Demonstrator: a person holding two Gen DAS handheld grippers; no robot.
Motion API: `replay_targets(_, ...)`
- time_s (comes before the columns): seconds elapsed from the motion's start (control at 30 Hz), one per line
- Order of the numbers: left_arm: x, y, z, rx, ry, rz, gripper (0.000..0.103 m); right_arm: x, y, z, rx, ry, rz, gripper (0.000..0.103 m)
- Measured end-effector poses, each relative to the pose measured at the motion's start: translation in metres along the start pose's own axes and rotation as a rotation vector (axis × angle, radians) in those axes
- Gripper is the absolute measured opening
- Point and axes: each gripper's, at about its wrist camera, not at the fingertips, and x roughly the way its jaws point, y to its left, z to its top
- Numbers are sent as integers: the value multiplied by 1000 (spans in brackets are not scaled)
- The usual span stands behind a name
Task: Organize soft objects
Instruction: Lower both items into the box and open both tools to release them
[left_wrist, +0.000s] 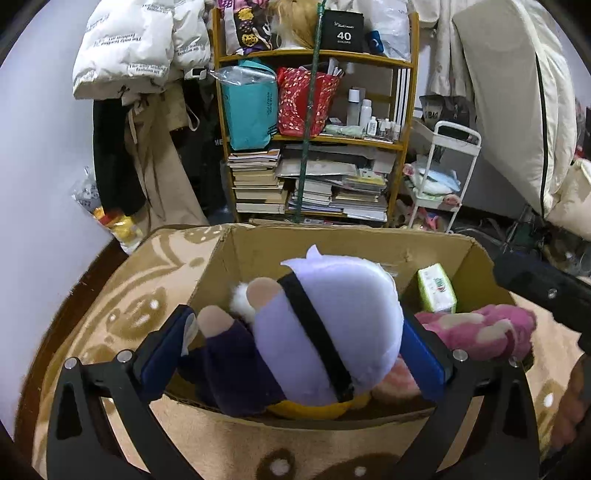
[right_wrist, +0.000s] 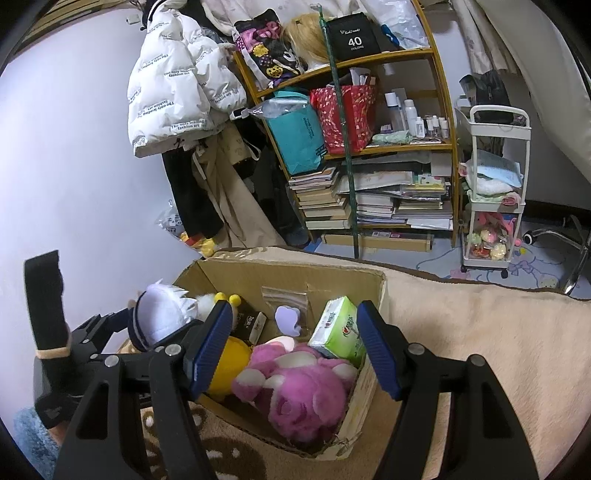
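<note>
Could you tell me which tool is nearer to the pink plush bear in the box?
Right. The right tool hangs open directly over the pink plush bear. The left tool is off to the bear's side, straddling the white-haired doll at the box edge.

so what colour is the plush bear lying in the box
Pink with paler patches: the plush bear lies in the cardboard box, clearest in the right wrist view.

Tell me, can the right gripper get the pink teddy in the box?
Probably yes. The right gripper hangs open right over the pink teddy, which lies on top in the cardboard box, uncovered. The green tissue pack beside it might get bumped.
</note>
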Motion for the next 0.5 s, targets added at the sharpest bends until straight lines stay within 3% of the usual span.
replay_targets(0.27, -3, -13, -3, 83, -5, -20, 102, 3, -1, 0, 25, 31, 75, 74)
replay_targets(0.5, -4, -21, -6, 124, -24, -60, 102, 4, 13, -3, -24, 60, 118, 74)
